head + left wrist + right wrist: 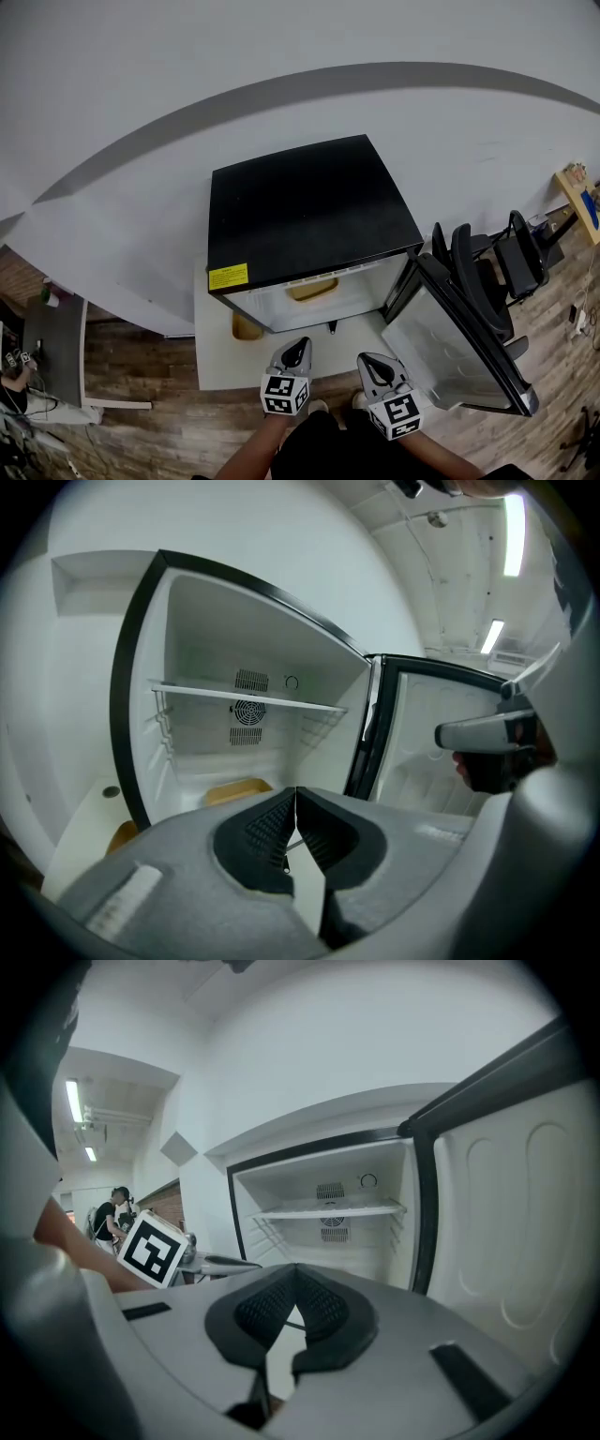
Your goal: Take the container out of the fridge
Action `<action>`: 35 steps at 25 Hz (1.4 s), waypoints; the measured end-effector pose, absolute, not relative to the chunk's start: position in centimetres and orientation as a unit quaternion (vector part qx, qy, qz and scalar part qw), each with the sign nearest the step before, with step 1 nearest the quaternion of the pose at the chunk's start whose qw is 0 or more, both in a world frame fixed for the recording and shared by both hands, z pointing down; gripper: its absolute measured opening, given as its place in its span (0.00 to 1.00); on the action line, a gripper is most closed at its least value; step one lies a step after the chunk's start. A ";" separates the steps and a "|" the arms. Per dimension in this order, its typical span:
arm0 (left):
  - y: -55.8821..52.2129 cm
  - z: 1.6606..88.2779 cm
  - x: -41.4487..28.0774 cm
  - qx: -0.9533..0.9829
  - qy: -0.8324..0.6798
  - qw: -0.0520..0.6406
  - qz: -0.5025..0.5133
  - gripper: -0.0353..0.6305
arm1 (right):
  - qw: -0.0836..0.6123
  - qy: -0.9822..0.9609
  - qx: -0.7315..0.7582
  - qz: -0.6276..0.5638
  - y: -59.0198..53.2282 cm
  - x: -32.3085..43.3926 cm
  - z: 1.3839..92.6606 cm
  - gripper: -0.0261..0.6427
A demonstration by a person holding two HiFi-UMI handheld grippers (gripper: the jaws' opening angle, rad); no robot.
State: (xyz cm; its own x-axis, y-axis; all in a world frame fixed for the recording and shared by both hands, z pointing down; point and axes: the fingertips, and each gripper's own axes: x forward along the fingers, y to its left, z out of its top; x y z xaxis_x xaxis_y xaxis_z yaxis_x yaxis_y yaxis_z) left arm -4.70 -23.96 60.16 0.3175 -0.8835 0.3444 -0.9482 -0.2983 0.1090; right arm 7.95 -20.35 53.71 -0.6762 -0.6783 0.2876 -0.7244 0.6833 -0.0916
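- While I watch the head view, the black-topped fridge (309,211) sits mid-frame with its door (459,347) swung open to the lower right. The container (314,290) shows as a shallow, yellow-tan shape on the fridge floor, just inside the opening. A second tan object (246,326) lies on the white platform (216,361) at the fridge's lower left corner. My left gripper (295,352) and right gripper (375,367) hover side by side at bottom centre, pointing into the opening, near the fridge but touching nothing.
- In the left gripper view, the jaws are pressed together at lower centre with nothing between them. Just above them the container (239,790) rests flat on the white fridge floor, low and rounded at its edges, under the wire shelf (253,697) and the round vent (247,712). The right gripper juts in at the right edge.
- In the right gripper view, the jaws meet at their tips and hold nothing. The gripper's own body covers the fridge floor, so the container does not show here. The left gripper's marker cube (155,1249) sits at middle left.
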 end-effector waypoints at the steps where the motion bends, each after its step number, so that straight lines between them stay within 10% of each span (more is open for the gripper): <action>1: -24.4 60.3 -4.7 0.800 -0.571 0.146 0.113 0.07 | 0.118 -0.907 0.390 0.102 -20.4 8.0 53.8 0.03; 15: -31.4 63.5 -4.6 0.828 -0.516 0.111 0.188 0.08 | 0.119 -0.892 0.424 0.106 -22.0 7.6 54.2 0.03; 22: -34.9 68.4 -4.2 0.837 -0.463 0.104 0.272 0.34 | 0.124 -0.887 0.432 0.108 -23.0 7.7 54.5 0.03; 35: -38.8 75.4 -5.6 0.809 -0.409 0.075 0.416 0.36 | 0.131 -0.871 0.456 0.125 -24.9 8.9 55.3 0.03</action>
